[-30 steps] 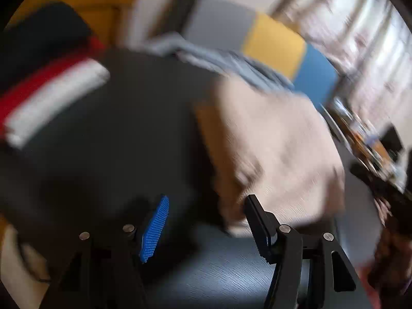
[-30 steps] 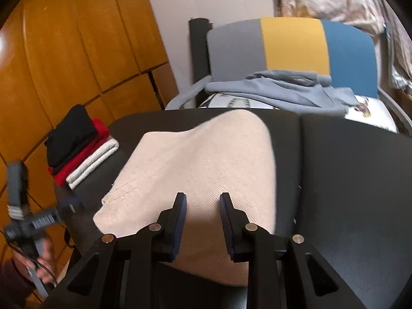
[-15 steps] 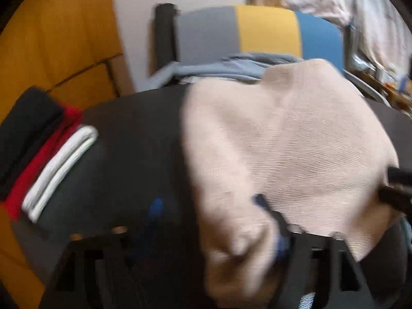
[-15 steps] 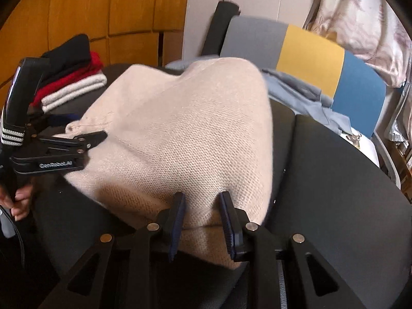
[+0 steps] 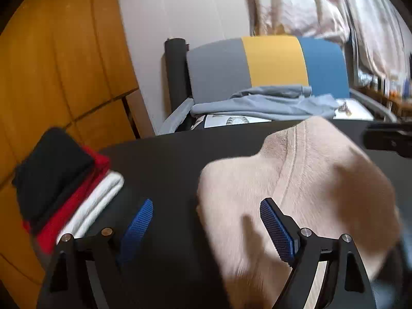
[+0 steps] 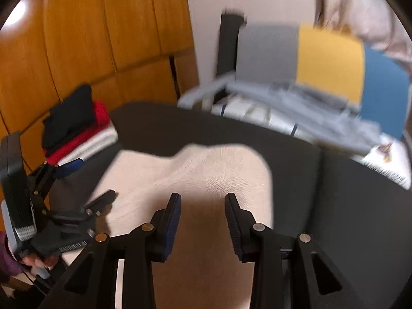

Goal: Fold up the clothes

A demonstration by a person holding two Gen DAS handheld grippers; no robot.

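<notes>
The left claw (image 5: 206, 224) stands wide with nothing between its blue pads; the cream knitted sweater (image 5: 309, 185) lies folded on the dark bench (image 5: 167, 159) just ahead and to its right. The right claw (image 6: 202, 206) is opening, its narrow gap bare above the sweater's near edge. Far left of both claws sits a stack of folded black, red and white clothes (image 6: 77, 126).

blurred chair (image 6: 322, 59), sweater (image 5: 303, 193) edge cropped
</notes>
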